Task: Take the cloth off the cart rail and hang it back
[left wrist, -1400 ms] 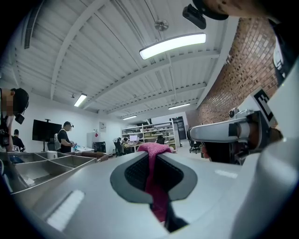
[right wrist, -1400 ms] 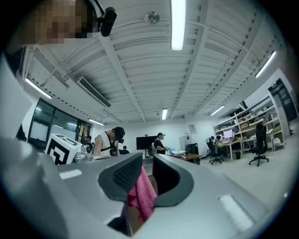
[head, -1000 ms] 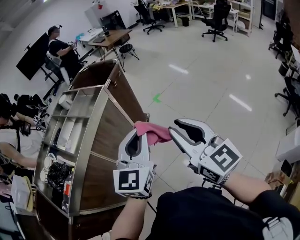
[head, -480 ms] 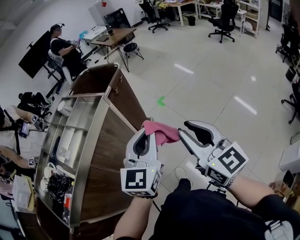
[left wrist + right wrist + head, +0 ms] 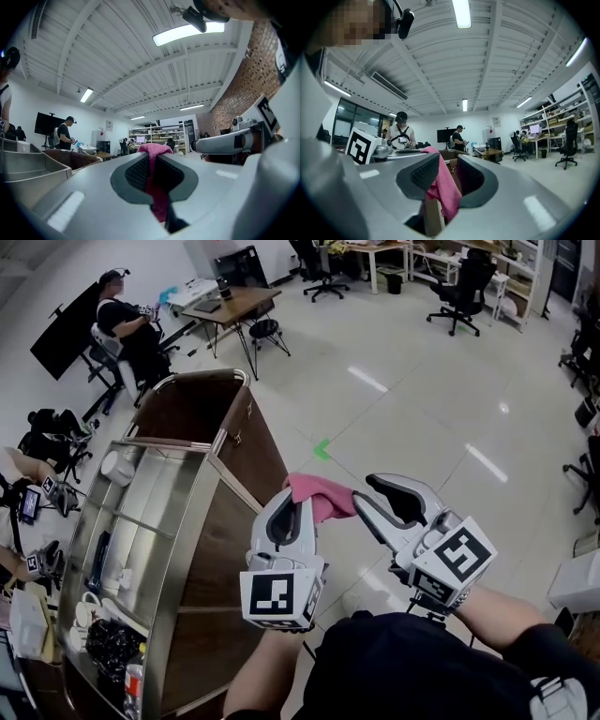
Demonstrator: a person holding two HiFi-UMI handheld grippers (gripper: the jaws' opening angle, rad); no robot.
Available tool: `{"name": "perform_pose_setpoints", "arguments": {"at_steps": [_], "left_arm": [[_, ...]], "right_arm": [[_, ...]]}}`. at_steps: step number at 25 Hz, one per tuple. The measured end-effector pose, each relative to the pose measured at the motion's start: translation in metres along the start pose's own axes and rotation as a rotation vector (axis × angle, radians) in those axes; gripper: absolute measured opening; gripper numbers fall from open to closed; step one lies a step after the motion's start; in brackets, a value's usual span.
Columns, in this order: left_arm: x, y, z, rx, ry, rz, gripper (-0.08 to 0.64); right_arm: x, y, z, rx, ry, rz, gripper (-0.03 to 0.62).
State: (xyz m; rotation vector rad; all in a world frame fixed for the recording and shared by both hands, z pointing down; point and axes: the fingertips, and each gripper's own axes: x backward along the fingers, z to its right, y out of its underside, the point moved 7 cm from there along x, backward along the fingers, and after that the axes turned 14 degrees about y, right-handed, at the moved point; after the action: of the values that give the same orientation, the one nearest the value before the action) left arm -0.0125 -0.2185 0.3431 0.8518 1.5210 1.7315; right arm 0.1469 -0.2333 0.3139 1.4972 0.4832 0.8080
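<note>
A pink cloth (image 5: 322, 494) is held in the air beside the cart (image 5: 208, 540), just right of its steel top rail (image 5: 231, 487). My left gripper (image 5: 290, 505) is shut on the cloth (image 5: 153, 180), which runs up between its pads and bulges over the tips. My right gripper (image 5: 365, 489) meets the cloth from the right and its jaws are opening. A fold of cloth (image 5: 443, 188) hangs between them against the left pad (image 5: 423, 174), with a gap to the other pad.
The cart's steel shelves (image 5: 131, 521) hold cups and bottles. People sit at the left (image 5: 37, 442) and at a desk (image 5: 230, 306) beyond the cart. Office chairs (image 5: 464, 287) stand at the far back. Shiny floor (image 5: 422, 418) stretches to the right.
The right gripper's jaws have widened a little around the cloth. Both grippers and the cloth stay together beside the cart while the head view has shifted along it.
</note>
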Motion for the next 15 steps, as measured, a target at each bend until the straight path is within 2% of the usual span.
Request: {"name": "perform_pose_setpoints", "arguments": {"at_steps": [8, 9, 12, 15], "left_arm": [[-0.047, 0.006, -0.091, 0.013, -0.020, -0.016, 0.014], [-0.053, 0.005, -0.099, 0.009, -0.023, -0.002, 0.014], [-0.076, -0.001, -0.119, -0.028, -0.038, 0.120, 0.014], [-0.099, -0.003, -0.130, -0.040, -0.051, 0.127, 0.014]], "right_arm": [[-0.105, 0.019, 0.034, 0.011, -0.031, -0.044, 0.146], [-0.114, 0.021, 0.037, 0.014, -0.036, -0.053, 0.150], [-0.137, 0.031, 0.052, 0.020, -0.059, -0.088, 0.168], [-0.157, 0.043, 0.073, 0.048, -0.101, -0.122, 0.194]]}}
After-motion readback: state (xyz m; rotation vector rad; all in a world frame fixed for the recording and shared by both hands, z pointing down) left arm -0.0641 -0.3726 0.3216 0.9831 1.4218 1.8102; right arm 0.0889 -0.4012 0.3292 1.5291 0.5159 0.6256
